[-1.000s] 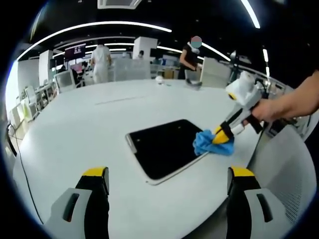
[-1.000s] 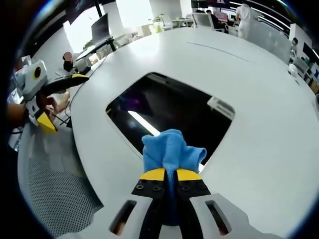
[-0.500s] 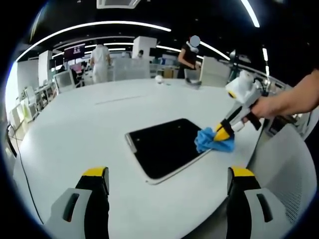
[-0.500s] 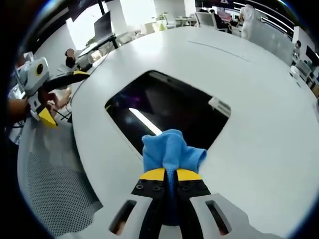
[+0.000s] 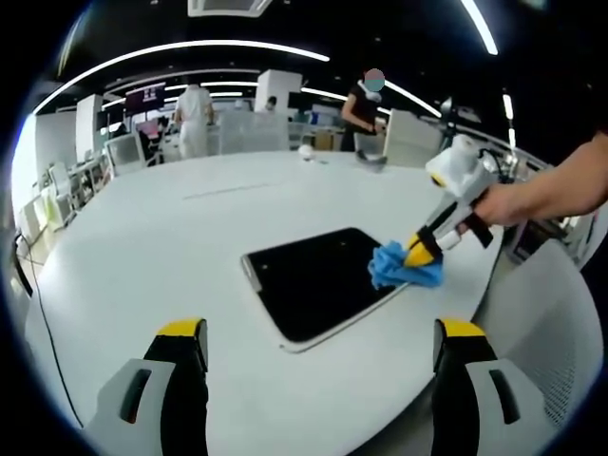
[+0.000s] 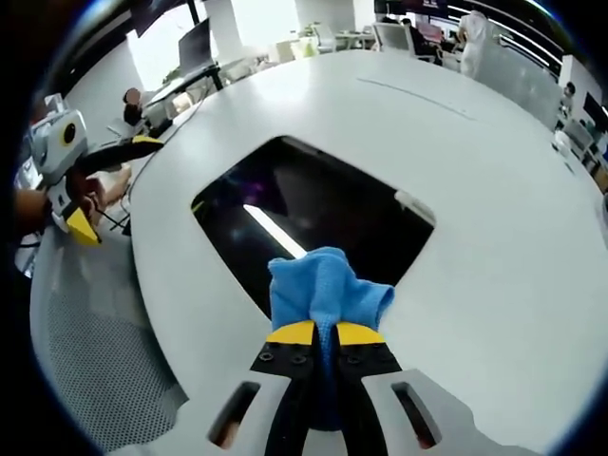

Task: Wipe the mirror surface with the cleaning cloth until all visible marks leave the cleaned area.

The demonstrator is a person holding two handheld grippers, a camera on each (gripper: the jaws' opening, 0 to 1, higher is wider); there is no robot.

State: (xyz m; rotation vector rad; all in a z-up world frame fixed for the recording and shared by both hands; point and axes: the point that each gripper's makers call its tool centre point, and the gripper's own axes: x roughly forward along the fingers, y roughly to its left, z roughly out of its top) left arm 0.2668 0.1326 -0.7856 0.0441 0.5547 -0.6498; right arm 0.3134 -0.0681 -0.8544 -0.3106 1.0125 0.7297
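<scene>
- Right gripper (image 6: 325, 332): jaws closed on the blue cleaning cloth (image 6: 325, 291), which bunches just ahead of the tips and rests on the mirror's near edge.
- Mirror (image 6: 313, 214) lies flat on the white table (image 6: 494, 237), ahead of the jaws.
- Left gripper (image 5: 321, 344): jaws wide apart, holding nothing; the mirror lies ahead, between them.

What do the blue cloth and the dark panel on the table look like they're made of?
Cloth: soft, matte, bunched in folds, probably microfiber. Panel: glossy glass mirror, judging by the reflected ceiling light strip and pale rim. Table: smooth, white, low sheen, possibly laminate.
</scene>
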